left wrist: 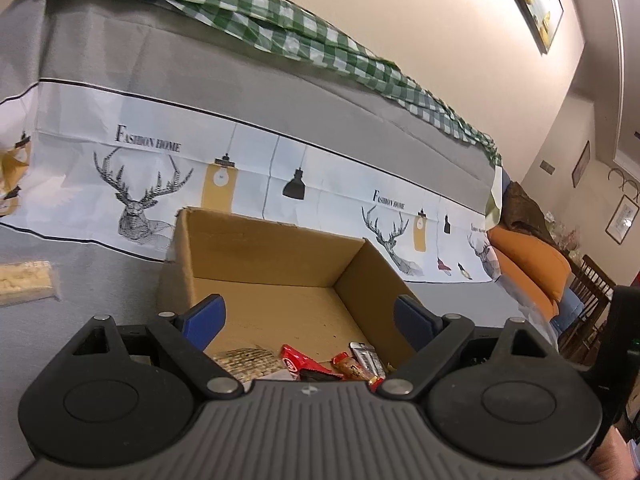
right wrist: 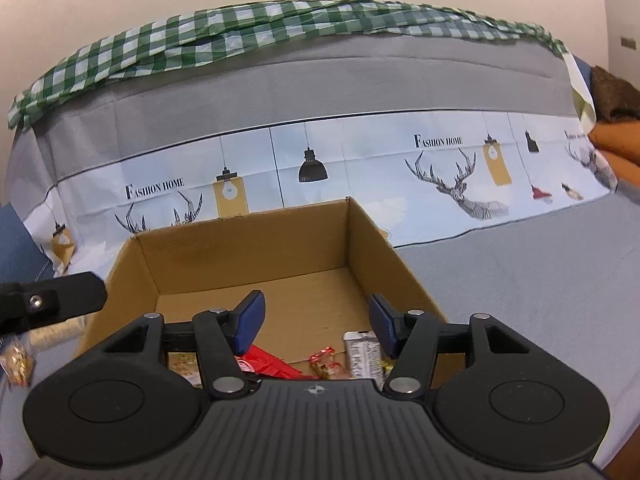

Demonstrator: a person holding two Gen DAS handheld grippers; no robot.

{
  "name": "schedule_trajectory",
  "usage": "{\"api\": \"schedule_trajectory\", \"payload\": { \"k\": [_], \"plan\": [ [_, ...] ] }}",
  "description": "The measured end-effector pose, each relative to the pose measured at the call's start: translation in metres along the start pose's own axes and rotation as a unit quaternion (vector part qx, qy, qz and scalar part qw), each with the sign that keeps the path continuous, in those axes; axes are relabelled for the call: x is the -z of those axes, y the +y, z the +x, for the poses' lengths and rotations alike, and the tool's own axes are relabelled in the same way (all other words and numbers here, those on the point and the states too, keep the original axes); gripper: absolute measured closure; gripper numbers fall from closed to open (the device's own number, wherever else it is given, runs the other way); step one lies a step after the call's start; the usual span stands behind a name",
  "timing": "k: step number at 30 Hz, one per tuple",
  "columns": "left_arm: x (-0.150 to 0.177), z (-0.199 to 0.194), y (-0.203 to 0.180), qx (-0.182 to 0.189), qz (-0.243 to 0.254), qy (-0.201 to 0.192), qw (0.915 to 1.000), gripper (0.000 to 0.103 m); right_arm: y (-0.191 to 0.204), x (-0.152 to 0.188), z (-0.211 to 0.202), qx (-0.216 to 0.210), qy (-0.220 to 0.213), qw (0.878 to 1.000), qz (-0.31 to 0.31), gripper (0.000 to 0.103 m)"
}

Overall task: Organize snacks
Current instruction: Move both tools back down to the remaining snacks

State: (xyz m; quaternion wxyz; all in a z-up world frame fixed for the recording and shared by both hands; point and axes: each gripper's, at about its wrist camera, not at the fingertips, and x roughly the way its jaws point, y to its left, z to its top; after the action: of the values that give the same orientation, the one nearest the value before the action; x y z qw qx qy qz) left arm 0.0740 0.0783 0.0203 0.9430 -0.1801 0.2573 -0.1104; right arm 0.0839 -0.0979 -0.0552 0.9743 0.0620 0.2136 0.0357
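An open cardboard box (left wrist: 280, 248) (right wrist: 256, 248) stands on the grey sofa seat. Several snacks lie at its near end: a red packet (left wrist: 296, 360) (right wrist: 268, 366), a silver packet (left wrist: 366, 356) (right wrist: 362, 354), a small red-and-gold candy (right wrist: 326, 362) and a tan cracker pack (left wrist: 248, 362). My left gripper (left wrist: 308, 320) is open and empty, above the box's near edge. My right gripper (right wrist: 316, 320) is open and empty, also over the box's near end.
A pale snack pack (left wrist: 24, 280) lies on the seat left of the box. A gold-wrapped item (right wrist: 16, 362) lies at the far left. The sofa back (right wrist: 320, 80) carries a green checked cloth (right wrist: 240, 28). Orange cushions (left wrist: 528, 260) lie at the right.
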Motion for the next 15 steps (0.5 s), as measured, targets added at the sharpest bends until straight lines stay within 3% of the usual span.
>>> {"api": "schedule_trajectory", "payload": {
  "k": [2,5,6,9,12,15],
  "plan": [
    [0.0,-0.008,0.004,0.002,-0.006,-0.004,1.0,0.024,0.004,0.002,0.0,-0.008,0.006,1.0,0.02,0.045],
    [0.0,-0.023,0.013,-0.011,-0.011,-0.016,0.9997,0.059,0.013,0.006,-0.001,-0.023,0.015,0.999,0.041,0.061],
    [0.001,-0.028,0.017,-0.015,-0.015,-0.017,0.9996,0.076,0.018,0.008,-0.002,-0.031,0.015,0.998,0.046,0.069],
    [0.0,-0.046,0.036,-0.049,-0.026,-0.021,0.9982,0.08,0.032,0.009,-0.008,-0.054,0.004,0.997,0.048,0.083],
    [0.0,-0.067,0.067,-0.075,-0.077,-0.026,0.9938,0.079,0.045,0.009,-0.014,-0.08,-0.003,0.995,0.055,0.084],
    [0.004,-0.083,0.107,-0.11,-0.157,-0.026,0.9812,0.078,0.06,0.01,-0.018,-0.118,0.001,0.991,0.06,0.082]
  ]
}}
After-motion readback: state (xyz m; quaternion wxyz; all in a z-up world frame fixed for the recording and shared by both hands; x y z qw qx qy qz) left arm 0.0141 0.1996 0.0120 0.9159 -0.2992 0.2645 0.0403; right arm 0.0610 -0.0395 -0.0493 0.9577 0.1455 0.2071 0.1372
